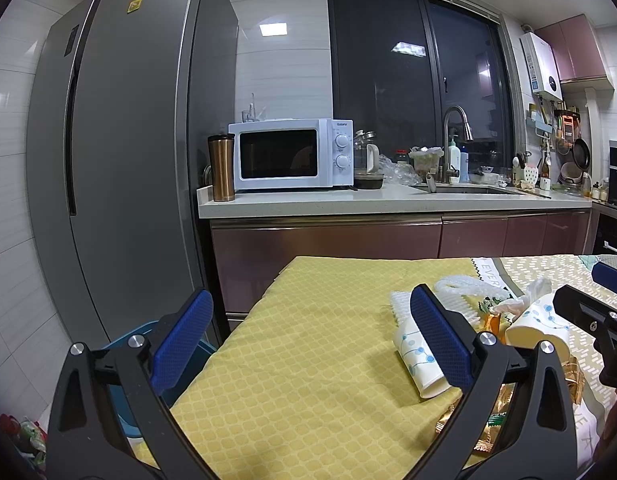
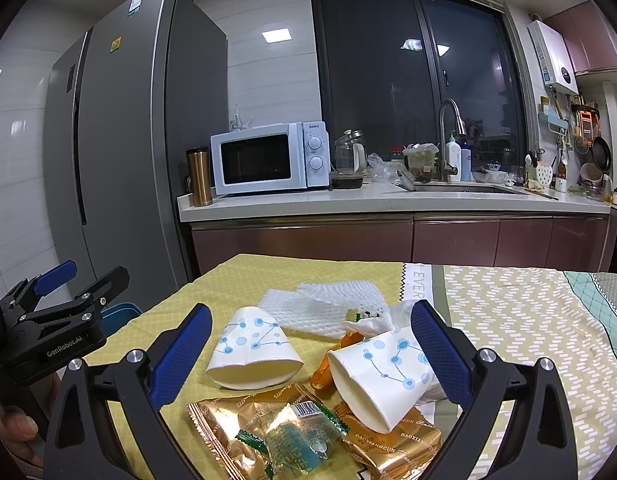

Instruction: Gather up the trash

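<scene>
While both jaws stand spread, the right hand-held gripper hovers over the trash at lower centre: two paper cups lying on their sides, gold wrappers and white foam netting on the yellow-clothed table. The left hand-held gripper, also spread, holds nothing.

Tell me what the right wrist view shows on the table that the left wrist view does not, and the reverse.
Only the right wrist view shows the clear wrapper with green edges lying on the gold wrappers, and the open right gripper above the trash. Only the left wrist view shows the open left gripper over bare yellow cloth, and red and green packaging on the floor. Both show two tipped paper cups, the white foam net, the microwave and the fridge.
</scene>
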